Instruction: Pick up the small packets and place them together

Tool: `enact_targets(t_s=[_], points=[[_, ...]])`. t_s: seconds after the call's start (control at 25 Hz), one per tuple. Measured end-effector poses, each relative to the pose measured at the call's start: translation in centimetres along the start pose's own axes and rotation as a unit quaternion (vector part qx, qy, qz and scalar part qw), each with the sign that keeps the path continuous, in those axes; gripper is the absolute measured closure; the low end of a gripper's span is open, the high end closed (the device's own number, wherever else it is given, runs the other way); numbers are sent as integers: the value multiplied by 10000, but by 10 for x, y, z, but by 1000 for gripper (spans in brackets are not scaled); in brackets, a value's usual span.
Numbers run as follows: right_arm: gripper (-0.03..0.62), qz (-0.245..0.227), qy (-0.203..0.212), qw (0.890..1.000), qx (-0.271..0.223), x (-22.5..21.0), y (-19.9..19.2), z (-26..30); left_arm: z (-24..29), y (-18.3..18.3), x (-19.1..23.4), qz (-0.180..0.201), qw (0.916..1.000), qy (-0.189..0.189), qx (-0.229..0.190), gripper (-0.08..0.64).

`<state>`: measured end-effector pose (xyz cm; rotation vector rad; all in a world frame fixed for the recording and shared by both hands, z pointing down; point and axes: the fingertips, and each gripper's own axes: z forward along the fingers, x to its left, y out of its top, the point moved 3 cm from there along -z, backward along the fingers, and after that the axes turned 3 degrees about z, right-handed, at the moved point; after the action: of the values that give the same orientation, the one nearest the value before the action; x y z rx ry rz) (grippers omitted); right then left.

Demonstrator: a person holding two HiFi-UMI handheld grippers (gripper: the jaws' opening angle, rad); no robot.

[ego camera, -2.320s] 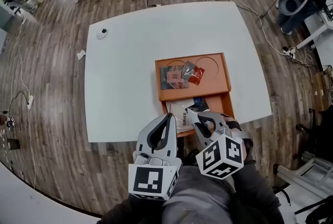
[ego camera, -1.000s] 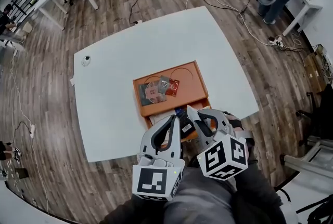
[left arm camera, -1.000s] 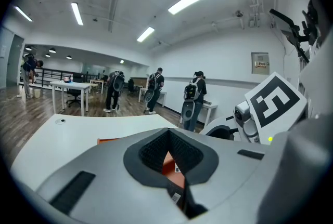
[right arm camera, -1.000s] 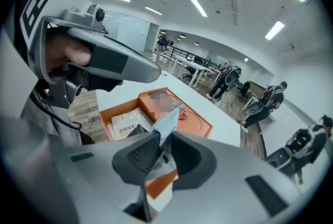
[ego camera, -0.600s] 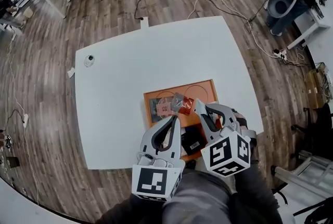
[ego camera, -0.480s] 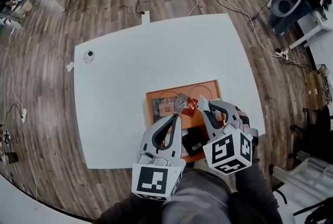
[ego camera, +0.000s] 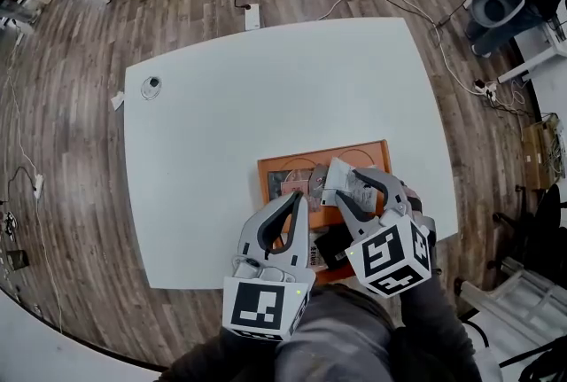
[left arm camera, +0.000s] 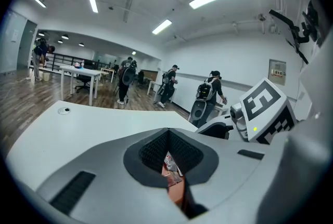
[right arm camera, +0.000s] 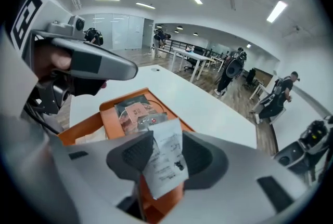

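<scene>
Our R claw just eased open, white packet loose btwn pads, packet pile just ahead below it; L claw pressed shut, empty.

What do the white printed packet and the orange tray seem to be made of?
White packet: probably thin plastic film or coated paper; it looks flat and slightly bent, with black print. Orange tray: likely plastic or painted board, matte finish; thick raised rim, no shine. Neither is certain.
</scene>
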<state>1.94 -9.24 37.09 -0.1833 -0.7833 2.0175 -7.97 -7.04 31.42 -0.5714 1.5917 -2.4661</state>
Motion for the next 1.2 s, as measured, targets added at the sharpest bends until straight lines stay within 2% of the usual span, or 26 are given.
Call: enact_targets(t_s=[0.08,0.16,0.4,0.64,0.96,1.2], points=[[388,-49,86,9999,-14,3,3,0,0,1,2,-4,10000,4,-4,563],[359,-26,154,9998,-88,5,6,-1,0,3,2,-6,10000,-8,0,563],[357,9,4,9994,-355,5,12,-6,-5,-2,5,79,10000,46,-21,563],[357,32,-108,9988,-482,16,1,-18,-20,-10,-2,191,9997,126,-37,563],[357,18,-244,9986,-478,50,-38,-53,-60,-33,-41,285,9995,78,-85,563],[357,0,-300,9992,-270,83,-78,-86,-94,-49,-76,289,9994,-37,-201,563]])
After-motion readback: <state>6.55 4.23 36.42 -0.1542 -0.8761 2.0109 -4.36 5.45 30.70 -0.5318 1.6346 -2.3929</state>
